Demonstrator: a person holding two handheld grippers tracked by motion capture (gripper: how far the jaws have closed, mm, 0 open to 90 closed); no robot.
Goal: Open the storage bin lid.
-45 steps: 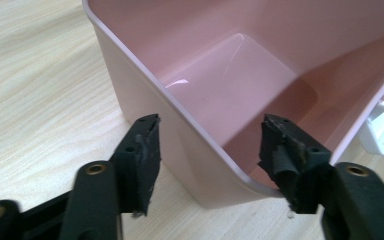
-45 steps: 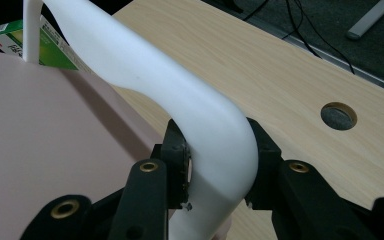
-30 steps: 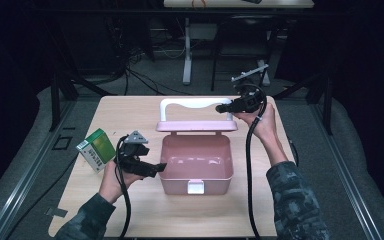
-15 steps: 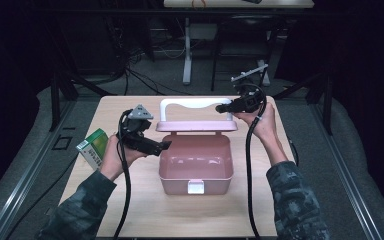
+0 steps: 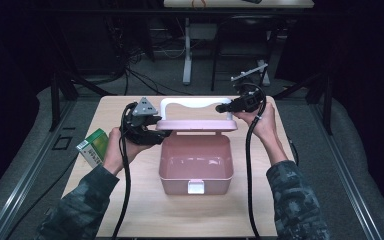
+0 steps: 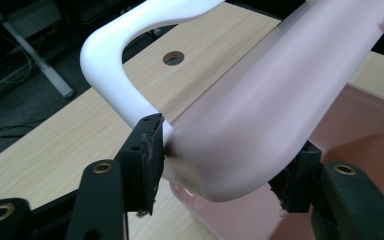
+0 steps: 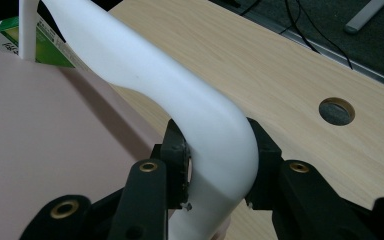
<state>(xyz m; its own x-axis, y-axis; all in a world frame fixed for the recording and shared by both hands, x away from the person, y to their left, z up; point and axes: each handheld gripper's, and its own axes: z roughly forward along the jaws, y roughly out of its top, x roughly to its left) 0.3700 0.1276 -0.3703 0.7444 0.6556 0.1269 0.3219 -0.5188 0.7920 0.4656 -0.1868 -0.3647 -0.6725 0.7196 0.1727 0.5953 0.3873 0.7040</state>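
Pink storage box (image 5: 195, 167), lid (image 5: 196, 124) raised, centre of surface (image 5: 145, 210).
My left claw (image 5: 156, 136), jaws just closing, pinches the lid's left corner; my right claw (image 5: 223, 107) is clenched on the white handle (image 5: 187, 102); green carton (image 5: 93, 146) at left edge.

I see a light wooden table (image 5: 145, 210) with a round hole (image 7: 336, 110) through its top, on grey floor (image 5: 365, 165). Far off, a second desk (image 5: 235, 4) stands over tangled cables (image 5: 145, 75); the surroundings are dark.
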